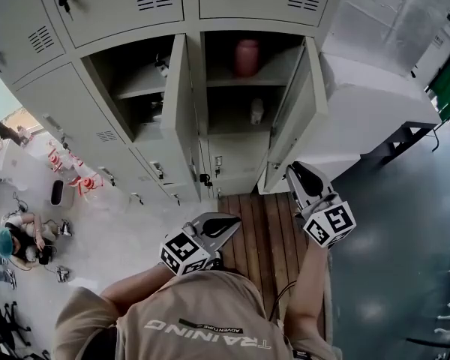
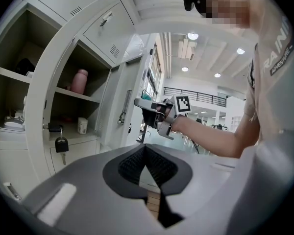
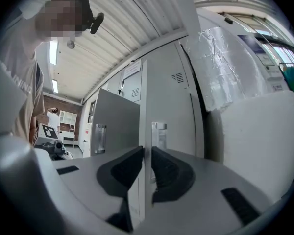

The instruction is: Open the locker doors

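two pale grey sheet-metal locker doors stand swung out in the middle row: the left door [image 1: 177,107] and the right door [image 1: 294,118], each folded back at the right side of its own compartment. the rows above and below show shut doors, one at the far left with a key in its lock [image 1: 64,3], so by my reading the task is only partly done. the left hand-held gripper [image 1: 222,225] hangs near the person's chest over the brown wooden floor strip [image 1: 256,238], well apart from the lockers, its jaws together with nothing between them. in the right compartment a pink bottle [image 1: 246,57] stands on the shelf, with a small white container [image 1: 256,111] on the level below. the right hand-held gripper [image 3: 147,153] is clamped on the thin free edge of the right door, which runs upright between its pads.

such a door should be light and stiff and swing freely on its hinges, but the painted steel looks smooth and likely slippery. the free edge, farthest from the hinge, seems the best place to pinch. a square grip there should keep it from sliding out.
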The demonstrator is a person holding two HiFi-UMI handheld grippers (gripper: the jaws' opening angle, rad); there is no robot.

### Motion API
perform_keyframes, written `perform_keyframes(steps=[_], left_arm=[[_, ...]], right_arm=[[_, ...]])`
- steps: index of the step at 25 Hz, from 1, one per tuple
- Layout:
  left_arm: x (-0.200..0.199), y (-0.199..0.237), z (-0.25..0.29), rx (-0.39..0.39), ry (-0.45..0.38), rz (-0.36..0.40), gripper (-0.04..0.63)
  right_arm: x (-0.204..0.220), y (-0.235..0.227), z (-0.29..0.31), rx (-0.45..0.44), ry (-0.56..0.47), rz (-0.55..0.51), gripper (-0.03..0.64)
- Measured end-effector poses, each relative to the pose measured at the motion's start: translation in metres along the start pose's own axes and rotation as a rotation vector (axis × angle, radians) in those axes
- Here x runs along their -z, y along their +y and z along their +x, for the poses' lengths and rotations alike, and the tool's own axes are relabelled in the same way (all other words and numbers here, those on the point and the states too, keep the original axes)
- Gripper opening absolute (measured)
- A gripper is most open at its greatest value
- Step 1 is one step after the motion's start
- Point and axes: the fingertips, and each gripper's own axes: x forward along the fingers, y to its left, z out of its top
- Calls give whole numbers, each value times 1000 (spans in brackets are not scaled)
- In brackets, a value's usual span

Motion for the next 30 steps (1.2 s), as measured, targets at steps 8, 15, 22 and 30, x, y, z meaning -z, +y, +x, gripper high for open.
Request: perform_keyframes(steps=[8, 15, 22, 30], left_arm=[[4, 3, 3, -3, 8, -14, 6], [1, 5, -10, -14, -16, -1, 6], [13, -7, -79, -37, -39, -11, 6], [44, -19, -171, -69, -44, -25, 6]], right_arm=[[2, -8, -12, 65, 27, -7, 43], [9, 1, -23, 124, 39, -13, 43], [28, 58, -44, 273, 81, 12, 43], [41, 163, -52, 281, 123, 34, 43]])
